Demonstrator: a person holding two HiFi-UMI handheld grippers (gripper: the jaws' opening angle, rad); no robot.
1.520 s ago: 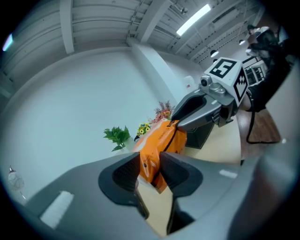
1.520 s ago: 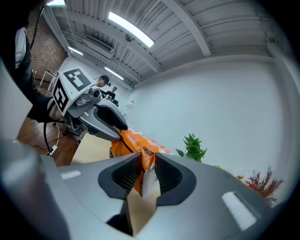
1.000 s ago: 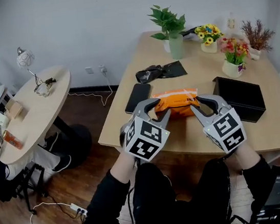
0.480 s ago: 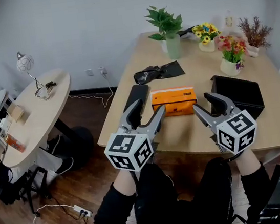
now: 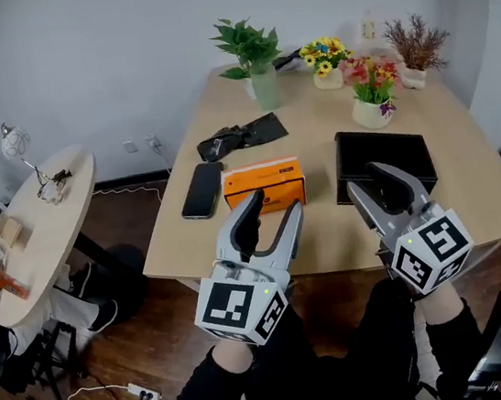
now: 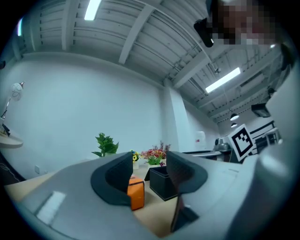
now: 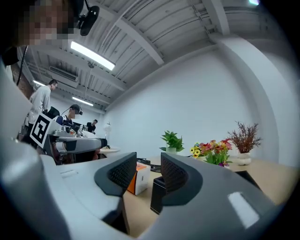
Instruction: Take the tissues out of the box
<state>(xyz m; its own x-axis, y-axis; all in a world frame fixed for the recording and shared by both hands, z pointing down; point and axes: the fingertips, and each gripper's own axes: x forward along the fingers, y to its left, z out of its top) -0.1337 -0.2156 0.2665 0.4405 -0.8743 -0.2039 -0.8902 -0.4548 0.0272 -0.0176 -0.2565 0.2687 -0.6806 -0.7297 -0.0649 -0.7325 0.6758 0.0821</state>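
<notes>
We see a beige table (image 5: pixel 329 230) with the orange tissue box (image 5: pixel 263 186) lying between a phone (image 5: pixel 203 190) on the left and a black tray (image 5: pixel 384 162) on the right. At the near edge, the left gripper (image 5: pixel 275 205) and right gripper (image 5: pixel 369 178) hover, with their jaws half apart and closing on nothing.

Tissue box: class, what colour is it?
The tissue box is orange, clearest in the head view.
</notes>
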